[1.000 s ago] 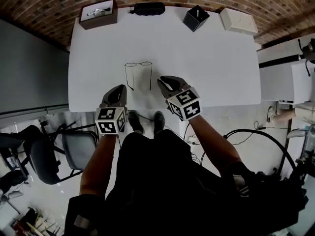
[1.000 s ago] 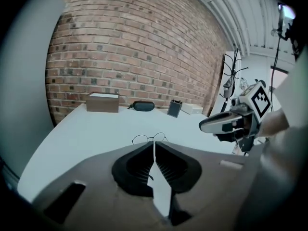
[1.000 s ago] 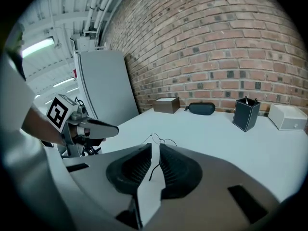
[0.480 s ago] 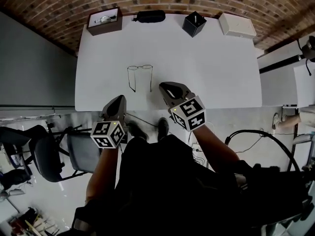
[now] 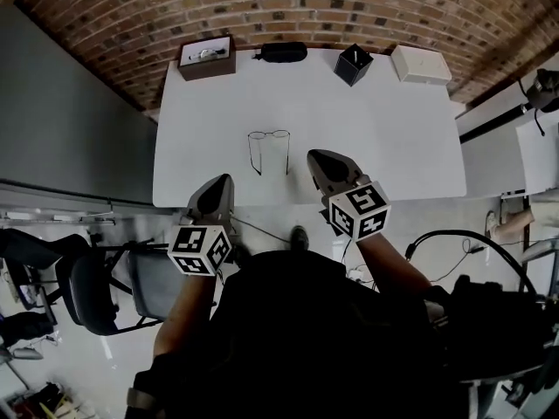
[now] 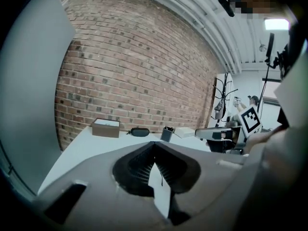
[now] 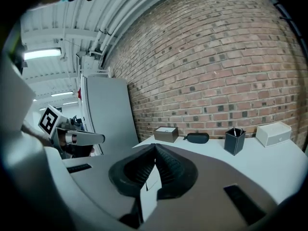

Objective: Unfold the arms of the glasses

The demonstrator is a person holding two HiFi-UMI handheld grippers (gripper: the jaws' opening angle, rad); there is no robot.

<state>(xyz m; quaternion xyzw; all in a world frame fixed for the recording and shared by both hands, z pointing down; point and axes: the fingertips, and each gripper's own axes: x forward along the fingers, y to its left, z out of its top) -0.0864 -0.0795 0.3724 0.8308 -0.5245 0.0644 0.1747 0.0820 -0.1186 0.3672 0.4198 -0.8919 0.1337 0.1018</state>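
Note:
The glasses (image 5: 269,149) lie on the white table (image 5: 393,138) with the lenses on the far side. Both thin arms stand out from the frame toward the near edge. My left gripper (image 5: 224,180) hovers over the table's near edge, short of the glasses and a little to their left. It is shut with nothing in it, and its pads (image 6: 154,146) meet. My right gripper (image 5: 313,156) hangs just right of the glasses' right arm, apart from it. It is also shut and empty, its pads (image 7: 155,147) pressed together.
Along the table's far edge stand a brown box (image 5: 207,57), a black glasses case (image 5: 283,51), a black pen holder (image 5: 353,64) and a white box (image 5: 420,63). A brick wall rises behind them. A dark chair (image 5: 96,286) and cables sit on the floor near me.
Both grippers have risen and drawn back a little from the glasses. The glasses lie as before, arms out.

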